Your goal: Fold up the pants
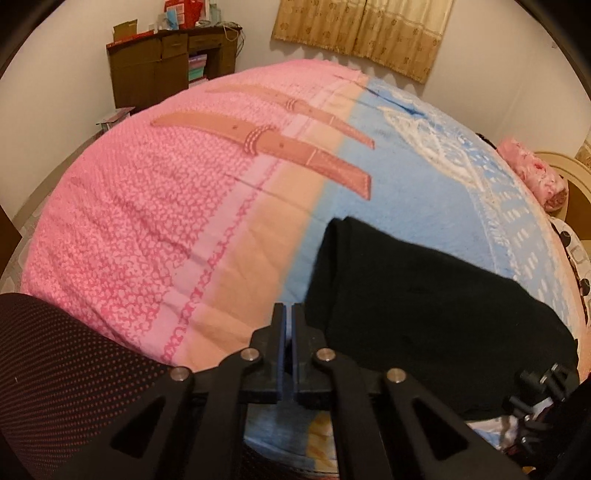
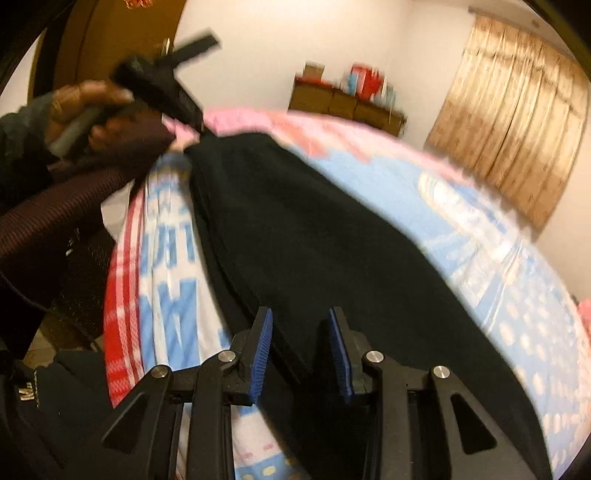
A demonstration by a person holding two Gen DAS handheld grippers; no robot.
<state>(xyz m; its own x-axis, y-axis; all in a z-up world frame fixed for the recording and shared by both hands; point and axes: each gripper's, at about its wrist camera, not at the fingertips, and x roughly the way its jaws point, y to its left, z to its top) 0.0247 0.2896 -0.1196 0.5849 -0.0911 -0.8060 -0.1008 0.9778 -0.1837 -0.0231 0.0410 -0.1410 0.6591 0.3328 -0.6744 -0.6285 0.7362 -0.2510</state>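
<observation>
The black pants [image 1: 424, 295] lie folded on the bed's blue blanket area, to the right of my left gripper [image 1: 288, 314]. The left gripper is shut, with nothing visible between its jaws, just off the pants' left edge. In the right wrist view the pants [image 2: 314, 240] stretch away as a long dark band. My right gripper [image 2: 301, 332] is open, its blue pads [image 2: 264, 350] hovering over the near part of the pants. The left gripper [image 2: 166, 88], held by a hand, shows at the pants' far corner.
The bed is covered by a pink and blue blanket [image 1: 147, 206]. A pink pillow [image 1: 535, 173] lies at the right. A brown cabinet [image 1: 166, 62] and a curtain [image 1: 365, 33] stand by the far wall. A red-striped cloth [image 2: 125, 288] hangs at the near bed edge.
</observation>
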